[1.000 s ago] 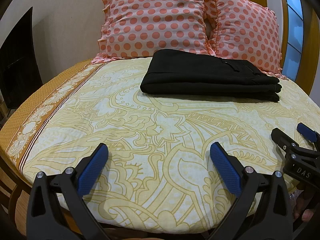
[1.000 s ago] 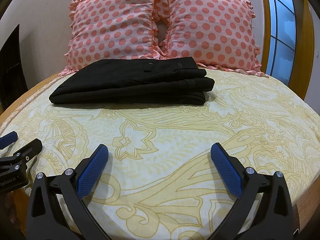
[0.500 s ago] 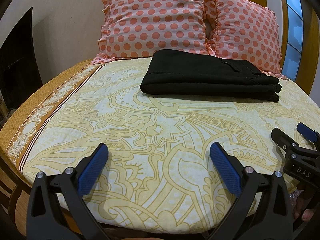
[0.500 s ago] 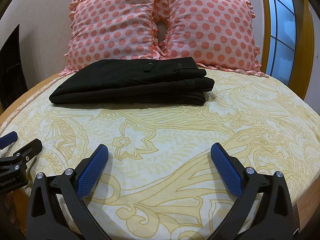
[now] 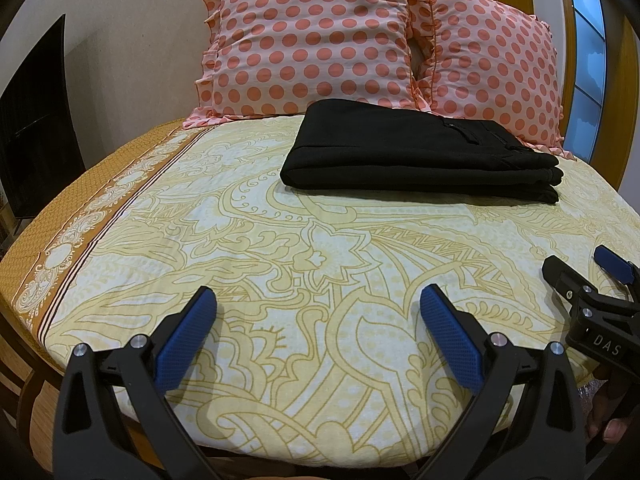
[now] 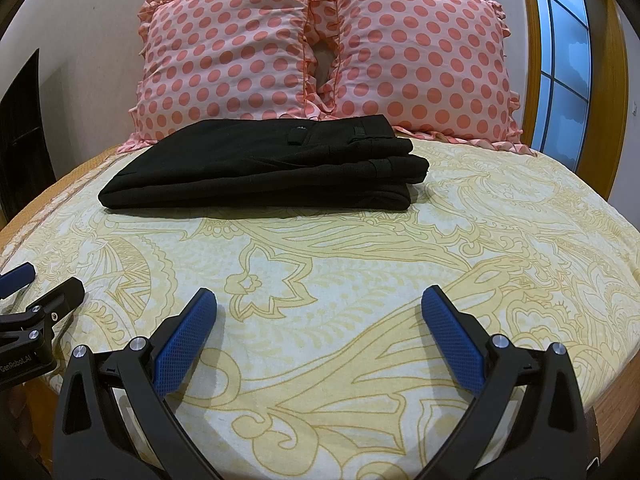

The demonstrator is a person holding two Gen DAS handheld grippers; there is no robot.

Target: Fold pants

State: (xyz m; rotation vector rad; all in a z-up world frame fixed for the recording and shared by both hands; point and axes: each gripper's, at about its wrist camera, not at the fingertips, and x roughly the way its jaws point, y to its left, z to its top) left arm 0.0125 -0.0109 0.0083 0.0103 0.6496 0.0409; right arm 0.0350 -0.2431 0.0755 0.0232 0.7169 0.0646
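Observation:
Black pants (image 5: 420, 156) lie folded in a flat stack on the bed, just in front of the pillows; they also show in the right wrist view (image 6: 272, 164). My left gripper (image 5: 318, 304) is open and empty, held over the near edge of the bed, well short of the pants. My right gripper (image 6: 318, 304) is open and empty beside it, also near the front edge. The right gripper shows at the right of the left wrist view (image 5: 580, 276), and the left gripper at the left of the right wrist view (image 6: 36, 284).
The bed has a yellow patterned sheet (image 5: 280, 240) with an orange border at the left. Two pink polka-dot pillows (image 6: 224, 52) (image 6: 424, 56) stand at the head. A window (image 6: 564, 64) is at the right and a dark panel (image 5: 32, 120) at the left.

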